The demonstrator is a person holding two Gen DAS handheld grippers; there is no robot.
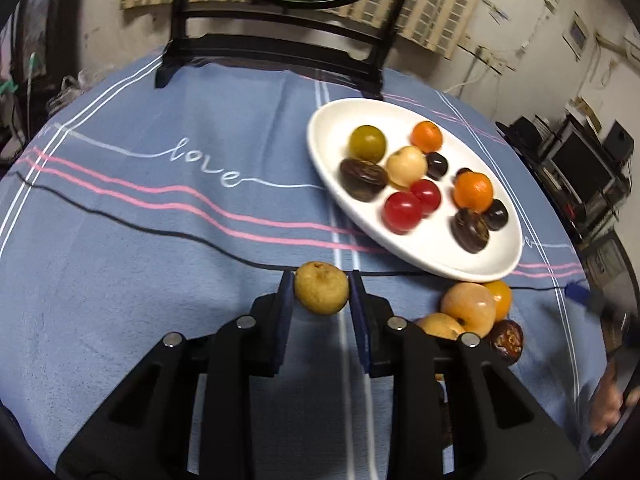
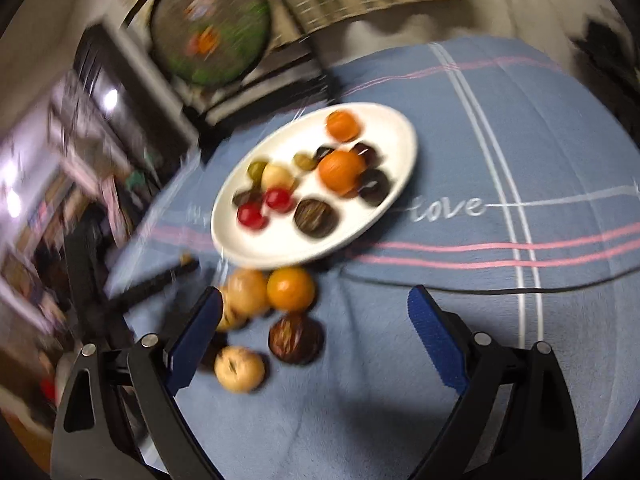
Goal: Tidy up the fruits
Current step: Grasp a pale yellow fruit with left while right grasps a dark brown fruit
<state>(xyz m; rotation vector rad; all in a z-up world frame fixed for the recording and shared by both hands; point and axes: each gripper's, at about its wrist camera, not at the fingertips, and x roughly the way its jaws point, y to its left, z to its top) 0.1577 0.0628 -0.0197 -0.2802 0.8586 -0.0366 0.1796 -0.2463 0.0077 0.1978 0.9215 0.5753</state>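
A lived-in home room is shown, most likely a dining corner. A round table is covered with a blue cloth (image 1: 160,208) striped in pink and white and stitched with the word "love". At the top of the frame a dark wooden stand (image 1: 276,40) with a round painted panel is set against a scuffed pale wall (image 1: 500,28) hung with a woven mat. At the right edge, black shelving (image 1: 576,164) crowded with household electronics is seen. An oval white ceramic plate (image 1: 424,248) of small fruits is laid on the cloth.
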